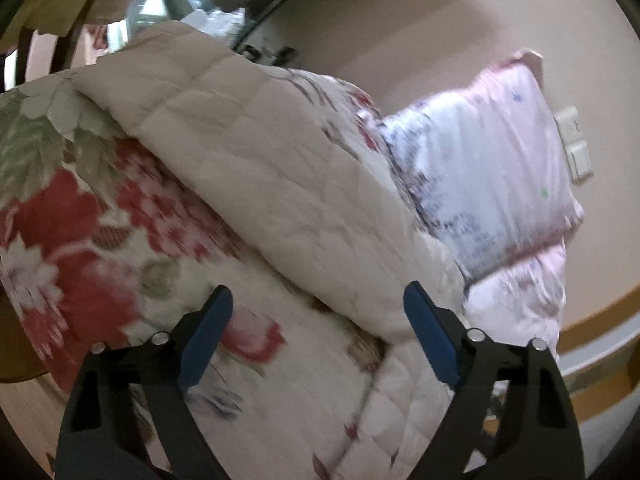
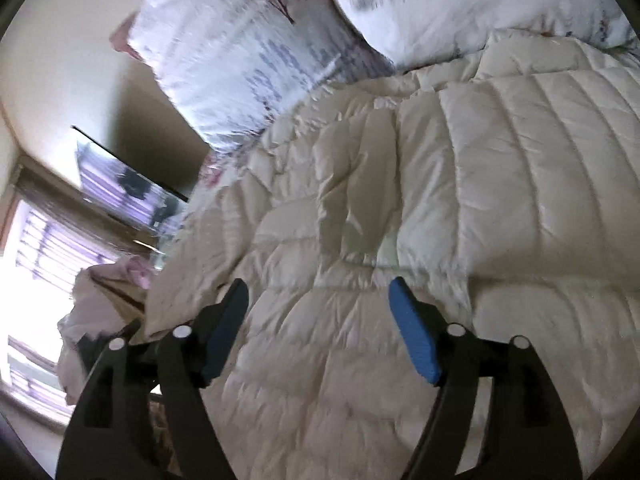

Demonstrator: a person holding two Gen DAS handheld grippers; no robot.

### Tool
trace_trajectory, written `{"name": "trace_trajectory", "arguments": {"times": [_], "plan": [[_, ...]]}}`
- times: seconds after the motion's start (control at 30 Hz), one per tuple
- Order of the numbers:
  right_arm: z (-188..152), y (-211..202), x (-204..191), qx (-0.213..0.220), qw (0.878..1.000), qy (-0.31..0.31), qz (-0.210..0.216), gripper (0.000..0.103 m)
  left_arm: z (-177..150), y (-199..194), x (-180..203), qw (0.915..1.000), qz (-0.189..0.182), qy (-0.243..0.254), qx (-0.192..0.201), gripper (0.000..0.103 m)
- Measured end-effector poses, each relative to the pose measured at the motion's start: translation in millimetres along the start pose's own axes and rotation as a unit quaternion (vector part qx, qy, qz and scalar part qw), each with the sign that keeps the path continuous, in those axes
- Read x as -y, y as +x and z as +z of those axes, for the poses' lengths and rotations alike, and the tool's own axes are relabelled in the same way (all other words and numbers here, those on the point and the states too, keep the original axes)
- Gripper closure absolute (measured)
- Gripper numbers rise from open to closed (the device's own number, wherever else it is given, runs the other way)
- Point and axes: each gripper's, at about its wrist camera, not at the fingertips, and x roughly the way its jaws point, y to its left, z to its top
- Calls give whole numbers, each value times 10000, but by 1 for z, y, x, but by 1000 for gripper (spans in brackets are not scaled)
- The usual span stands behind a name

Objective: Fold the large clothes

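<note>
Quilt (image 1: 280, 184) is the landmark: cream side folded over its red floral side, heaped just in front of the pink pillow (image 1: 492, 168) (blurry). Left gripper (image 1: 318, 336) hangs spread apart at the fold, holding nothing. Right gripper (image 2: 318, 328) gapes above the cream quilting, also holding nothing.

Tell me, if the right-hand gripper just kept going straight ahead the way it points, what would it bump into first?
Most likely the cream quilted puffy duvet. The right gripper is open and empty, and that padded fabric fills the space between and beyond its blue-padded fingers. How far off it lies is unclear.
</note>
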Motion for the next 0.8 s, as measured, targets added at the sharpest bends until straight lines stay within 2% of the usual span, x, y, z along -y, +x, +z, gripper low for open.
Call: {"name": "trace_trajectory", "arguments": {"times": [0.1,0.23,0.47,0.63,0.8], "plan": [[-13,-22,6,91,9999,69,127,26,10,4,-11,9997,55,-236,54,27],[-24,-41,15,199,9998,32,57,25,22,8,-23,9982,81,-582,155,37],[-34,-56,20,284,9995,32,135,25,35,9,-38,9945,97,-1007,269,54],[-46,-68,27,364,9992,49,157,22,43,13,-50,9924,111,-1201,228,86],[-56,-84,44,490,9987,138,68,22,51,11,-41,9939,126,-1069,244,96]]}}
